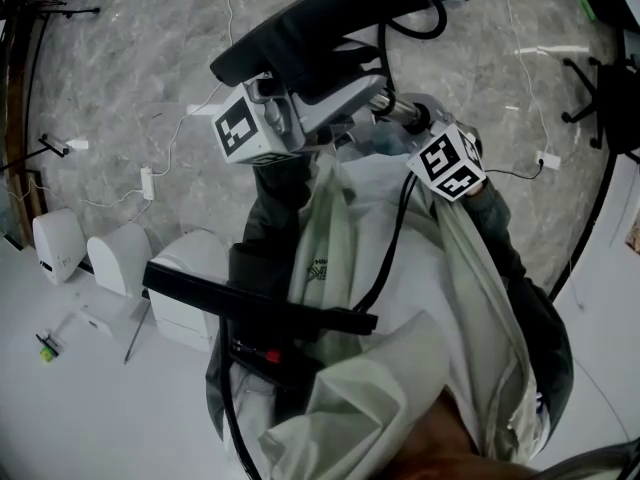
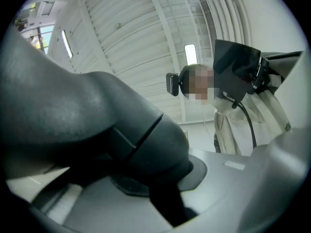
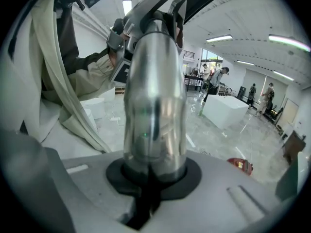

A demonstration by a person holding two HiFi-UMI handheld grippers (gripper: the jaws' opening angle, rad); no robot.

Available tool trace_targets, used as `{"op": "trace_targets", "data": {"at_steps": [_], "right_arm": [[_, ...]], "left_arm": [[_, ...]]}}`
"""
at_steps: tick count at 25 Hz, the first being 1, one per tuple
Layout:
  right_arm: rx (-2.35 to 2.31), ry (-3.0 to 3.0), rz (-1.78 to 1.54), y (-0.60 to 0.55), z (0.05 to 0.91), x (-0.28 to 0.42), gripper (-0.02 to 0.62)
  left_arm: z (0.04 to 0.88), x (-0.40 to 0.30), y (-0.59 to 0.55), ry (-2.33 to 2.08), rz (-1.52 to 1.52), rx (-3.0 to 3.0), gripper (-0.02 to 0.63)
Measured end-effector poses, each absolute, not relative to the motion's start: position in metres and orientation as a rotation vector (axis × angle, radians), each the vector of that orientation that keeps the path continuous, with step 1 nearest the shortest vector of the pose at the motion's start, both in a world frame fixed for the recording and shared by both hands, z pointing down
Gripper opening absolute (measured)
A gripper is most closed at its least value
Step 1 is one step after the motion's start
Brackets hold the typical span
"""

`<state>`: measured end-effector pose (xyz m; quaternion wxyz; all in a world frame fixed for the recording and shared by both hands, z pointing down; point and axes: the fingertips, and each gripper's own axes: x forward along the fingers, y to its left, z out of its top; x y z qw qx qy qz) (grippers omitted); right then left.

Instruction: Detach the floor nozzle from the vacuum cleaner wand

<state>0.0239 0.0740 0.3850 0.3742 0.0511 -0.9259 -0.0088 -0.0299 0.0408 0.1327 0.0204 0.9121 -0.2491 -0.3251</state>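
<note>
The black floor nozzle (image 1: 300, 28) is held up in front of me, its dark grey neck (image 2: 97, 125) filling the left gripper view. My left gripper (image 1: 300, 108) is shut on that neck, its pads (image 2: 160, 193) pressed against it. The silver wand (image 3: 153, 96) runs from the nozzle (image 3: 170, 4) down between the right gripper's pads. My right gripper (image 1: 415, 128) is shut on the wand (image 1: 400, 113), a short way from the left one. Where wand and nozzle join is partly hidden by the grippers.
Several white boxes (image 1: 120, 258) stand on the floor at the left, with white cables and an adapter (image 1: 147, 183) on the marble floor. A black bar (image 1: 250, 303) crosses my white coat. A chair base (image 1: 590, 98) is at the right. A white block (image 3: 226, 110) and a red thing (image 3: 240, 165) lie beyond.
</note>
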Motion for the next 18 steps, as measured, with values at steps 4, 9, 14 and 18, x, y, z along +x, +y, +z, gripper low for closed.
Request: {"op": "trace_targets", "data": {"at_steps": [4, 9, 14, 18], "right_arm": [[0.225, -2.395, 0.024, 0.056, 0.380, 0.052, 0.041], [0.454, -2.394, 0.108, 0.021, 0.374, 0.086, 0.041], [0.524, -2.406, 0.093, 0.007, 0.368, 0.097, 0.041], [0.571, -2.420, 0.048, 0.004, 0.358, 0.105, 0.041]], "left_arm": [[0.130, -0.077, 0.044, -0.893, -1.182, 2.731, 0.075], [0.158, -0.111, 0.053, -1.142, -0.969, 2.721, 0.075], [0.205, -0.102, 0.069, -1.195, -0.786, 2.584, 0.075], [0.242, -0.073, 0.072, -1.188, -0.693, 2.489, 0.075]]}}
